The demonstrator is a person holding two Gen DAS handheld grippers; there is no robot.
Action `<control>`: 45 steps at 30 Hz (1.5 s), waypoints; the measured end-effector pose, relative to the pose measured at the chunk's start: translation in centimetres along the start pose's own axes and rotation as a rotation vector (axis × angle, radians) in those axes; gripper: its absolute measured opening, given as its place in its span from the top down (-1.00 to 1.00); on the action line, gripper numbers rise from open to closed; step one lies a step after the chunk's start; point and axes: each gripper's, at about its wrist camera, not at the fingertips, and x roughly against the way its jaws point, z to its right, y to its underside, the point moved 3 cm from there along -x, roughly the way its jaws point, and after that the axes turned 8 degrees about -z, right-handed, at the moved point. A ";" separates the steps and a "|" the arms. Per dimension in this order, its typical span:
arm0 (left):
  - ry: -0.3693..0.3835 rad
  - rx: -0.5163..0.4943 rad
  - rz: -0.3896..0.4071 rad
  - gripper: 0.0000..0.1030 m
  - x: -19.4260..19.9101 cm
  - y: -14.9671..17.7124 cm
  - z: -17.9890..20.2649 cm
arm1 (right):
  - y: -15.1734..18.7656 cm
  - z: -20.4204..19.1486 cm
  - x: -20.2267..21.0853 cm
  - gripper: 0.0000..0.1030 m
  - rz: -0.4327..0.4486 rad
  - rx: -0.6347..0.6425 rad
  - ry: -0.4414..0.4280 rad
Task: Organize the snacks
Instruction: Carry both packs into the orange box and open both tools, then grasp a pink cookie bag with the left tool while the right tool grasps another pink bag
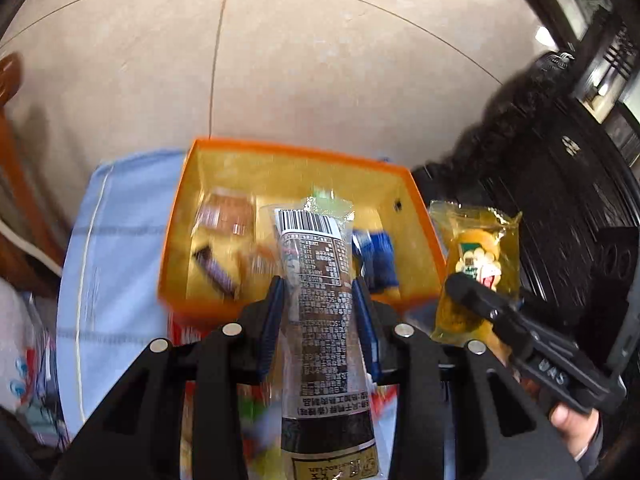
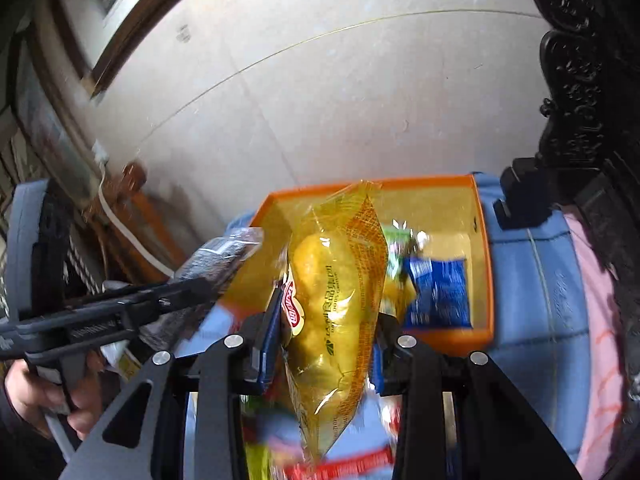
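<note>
Orange box (image 1: 420, 196) part-filled; left gripper (image 1: 318, 308) jaws clamp a brown packet (image 1: 316, 280), right gripper (image 2: 326, 332) a yellow bag (image 2: 340, 280); loose snacks remain.

A long brown barcoded snack packet (image 1: 316, 280) and a clear yellow pastry bag (image 2: 336, 300) are held lengthwise above an open orange box (image 1: 280, 150), where a blue packet (image 2: 438, 292) and brown wrappers (image 1: 226, 216) already lie.

A pale blue cloth (image 1: 116, 240) with white stitching covers the table. Past it lies a beige tiled floor (image 1: 320, 72) with thin seams. Dark carved wooden furniture (image 2: 576, 80) stands at the right, and an orange-brown wooden chair (image 1: 12, 128) at the left.
</note>
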 end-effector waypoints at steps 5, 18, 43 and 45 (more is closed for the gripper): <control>-0.062 0.106 0.060 -0.79 -3.4 -4.5 -1.6 | -2.9 2.0 -3.5 -0.42 0.011 -0.077 0.042; -0.143 0.100 -0.072 -0.83 -5.7 1.8 -4.4 | 3.3 4.5 -4.0 -0.53 -0.056 -0.128 0.083; -0.252 0.070 -0.319 -0.85 -3.9 21.4 -7.3 | 18.6 2.5 -1.8 -0.81 -0.316 -0.159 0.099; -0.255 0.034 -0.335 -0.85 -4.2 22.2 -6.4 | 19.3 2.3 -1.8 -0.82 -0.324 -0.159 0.098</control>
